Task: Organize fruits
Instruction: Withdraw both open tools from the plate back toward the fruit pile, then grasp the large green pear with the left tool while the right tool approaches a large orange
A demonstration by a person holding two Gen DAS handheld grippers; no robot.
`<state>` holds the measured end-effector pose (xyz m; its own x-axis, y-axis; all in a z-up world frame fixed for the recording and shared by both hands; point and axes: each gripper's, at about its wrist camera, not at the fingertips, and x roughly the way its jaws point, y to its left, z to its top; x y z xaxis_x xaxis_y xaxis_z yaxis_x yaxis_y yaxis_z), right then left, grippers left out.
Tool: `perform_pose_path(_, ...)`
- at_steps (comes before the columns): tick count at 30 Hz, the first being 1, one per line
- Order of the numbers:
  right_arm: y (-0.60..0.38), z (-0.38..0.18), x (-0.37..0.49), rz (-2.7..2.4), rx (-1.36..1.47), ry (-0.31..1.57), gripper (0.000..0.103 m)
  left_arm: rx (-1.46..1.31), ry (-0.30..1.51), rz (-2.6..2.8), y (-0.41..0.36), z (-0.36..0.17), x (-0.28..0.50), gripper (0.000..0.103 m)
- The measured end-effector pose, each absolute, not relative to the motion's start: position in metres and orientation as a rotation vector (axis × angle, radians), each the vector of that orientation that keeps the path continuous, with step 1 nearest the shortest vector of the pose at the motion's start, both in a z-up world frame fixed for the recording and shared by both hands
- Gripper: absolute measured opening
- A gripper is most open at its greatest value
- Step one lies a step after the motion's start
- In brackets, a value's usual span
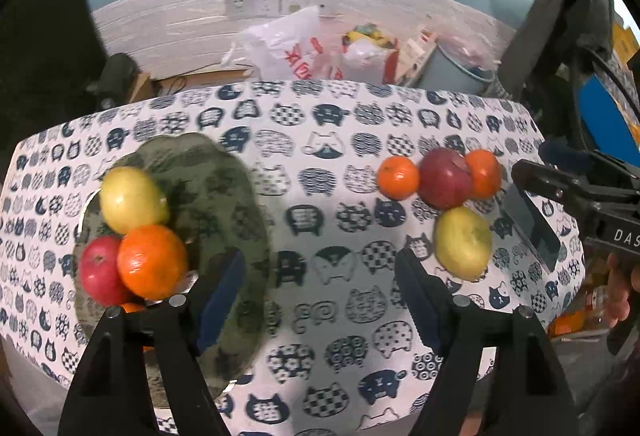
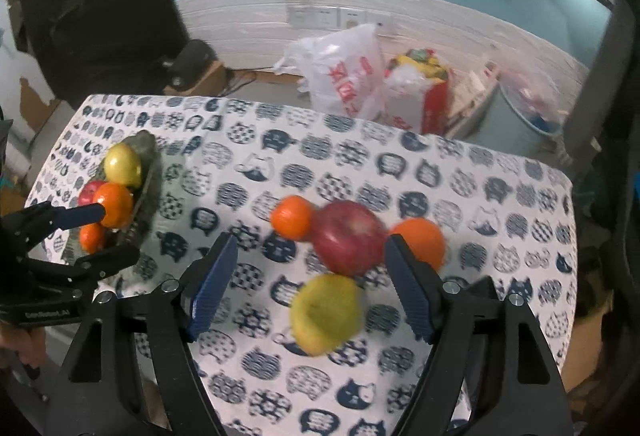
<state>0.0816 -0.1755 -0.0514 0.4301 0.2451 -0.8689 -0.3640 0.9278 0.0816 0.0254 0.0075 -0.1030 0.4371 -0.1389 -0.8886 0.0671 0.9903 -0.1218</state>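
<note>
Four loose fruits sit clustered near the right edge of my table: a dull red apple [image 2: 347,236] with a small orange mandarin [image 2: 292,217] touching its left side, a second mandarin [image 2: 420,242] on its right, and a smooth yellow-green pear [image 2: 326,312] just in front. Toward the left edge, a mottled green leaf-shaped plate [image 1: 224,196] carries a yellow-green pear [image 1: 132,199], a glossy red apple [image 1: 98,270] and a dimpled orange [image 1: 152,261], pressed together, with another small orange fruit [image 2: 91,236] tucked below them. My right gripper [image 2: 310,284] hangs over the loose cluster, its ribbed blue pads spread wide with the pear and apple seen between them, neither pad pressing on fruit. My left gripper [image 1: 320,284] is also spread wide and empty, one pad over the plate's right side, the other over bare cloth. The tablecloth [image 1: 320,156] is white fabric printed with navy cat faces. Beyond the far edge, crumpled white plastic bags [image 1: 288,44] lie against a pale panelled wall.
</note>
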Motion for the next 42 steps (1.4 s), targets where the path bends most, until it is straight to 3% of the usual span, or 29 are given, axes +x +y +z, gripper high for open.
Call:
perform_pose_path(9,-0.231,-0.064,0.077,0.292,-0.073,1.098,0.077,-0.053,1.148,-0.192,-0.035,-0.113,0.037,0.081)
perform_pose_path(13,-0.250,-0.072,0.078,0.258,-0.061,1.117,0.077,-0.044,1.158,-0.219,-0.055,-0.118,0.041,0.087)
perform_pose_path(42,-0.315,-0.119,0.092,0.151,0.004,1.241,0.077,-0.050,1.345,-0.364,-0.146,-0.189,0.080,0.087)
